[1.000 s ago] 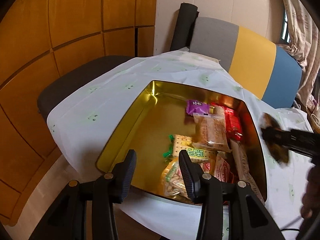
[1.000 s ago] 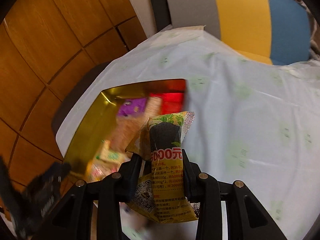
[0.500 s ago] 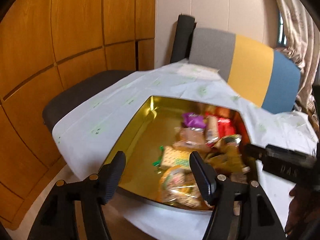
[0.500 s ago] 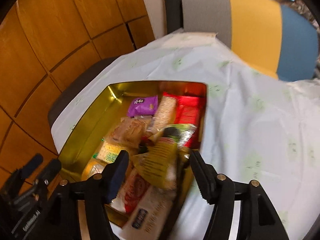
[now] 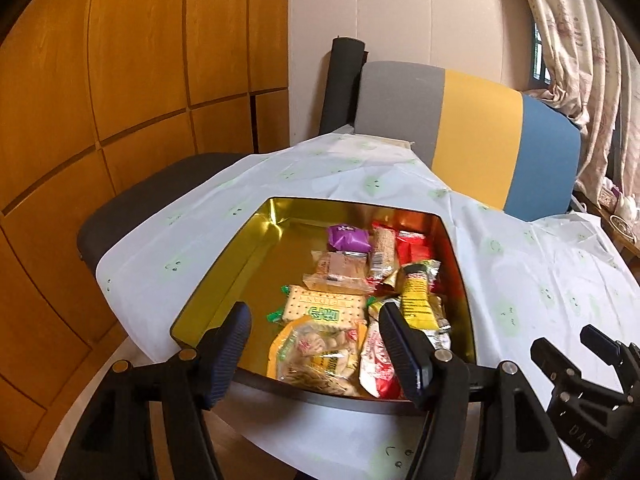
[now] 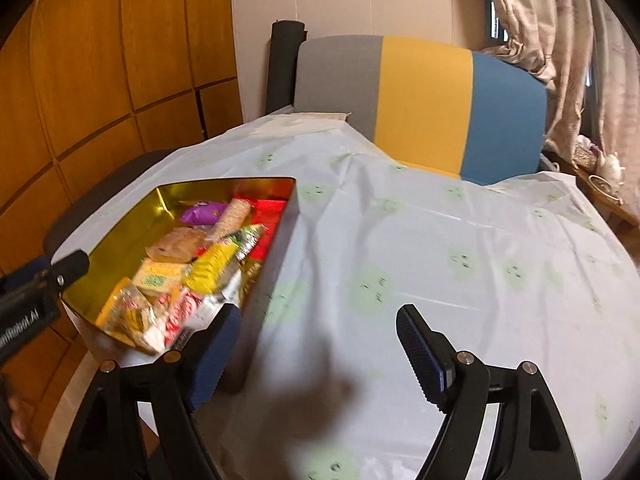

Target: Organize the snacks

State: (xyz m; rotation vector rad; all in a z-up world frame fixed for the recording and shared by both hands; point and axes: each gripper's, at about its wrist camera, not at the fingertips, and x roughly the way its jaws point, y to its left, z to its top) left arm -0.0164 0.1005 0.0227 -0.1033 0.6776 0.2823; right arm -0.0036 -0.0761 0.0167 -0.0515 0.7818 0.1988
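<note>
- A white tablecloth (image 6: 420,248) with pale green prints covers the table.
- A gold tin (image 5: 224,276) sits on its left part, the snacks piled toward its right side.
- The right gripper (image 6: 320,344) hangs over bare cloth just right of the tin; its jaws have just been opening and stand wide, nothing between them.
- The left gripper (image 5: 316,344) hovers at the tin's near edge, jaws wide and empty.
- A yellow packet (image 5: 416,300) lies on top of the pile.
</note>
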